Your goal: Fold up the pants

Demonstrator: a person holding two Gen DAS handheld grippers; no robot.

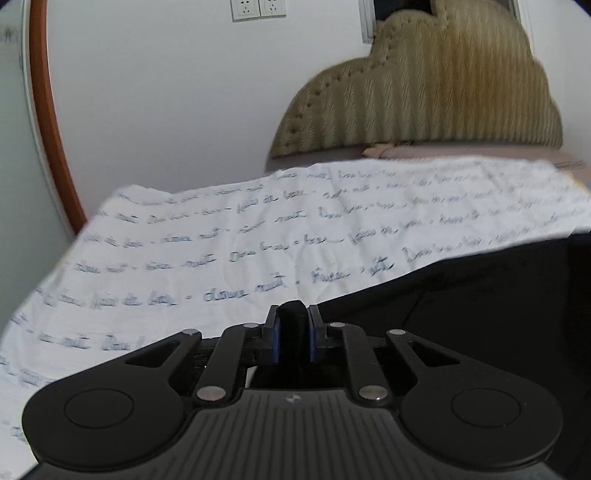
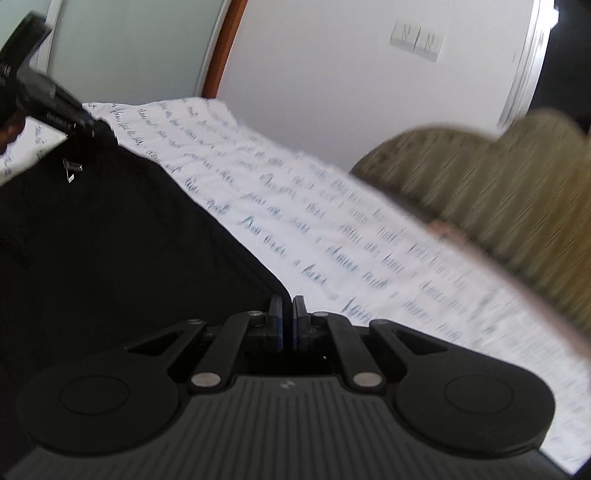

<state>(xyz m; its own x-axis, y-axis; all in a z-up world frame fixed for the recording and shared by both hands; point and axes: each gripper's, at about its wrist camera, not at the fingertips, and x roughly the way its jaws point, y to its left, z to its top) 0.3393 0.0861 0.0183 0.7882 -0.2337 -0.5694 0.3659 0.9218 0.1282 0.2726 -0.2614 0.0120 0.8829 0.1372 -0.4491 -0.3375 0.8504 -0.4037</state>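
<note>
i've got the left gripper (image 1: 293,321) pinched tight on a fold of the black pants (image 1: 480,306), dark cloth bunched up btwn its blue pads. the rest of the pants hangs to the right of that grip. right gripper (image 2: 287,314) is clamped narrow on an edge of the pants too, w/ the fabric stretching away left of it up toward the left gripper, seen far top left of the right view. under both lies the white sheet (image 1: 221,236) w/ blue script. headboard (image 1: 424,96) ahead, right of the tongs. wall sockets (image 1: 258,9) up above. right view is blurred.
</note>
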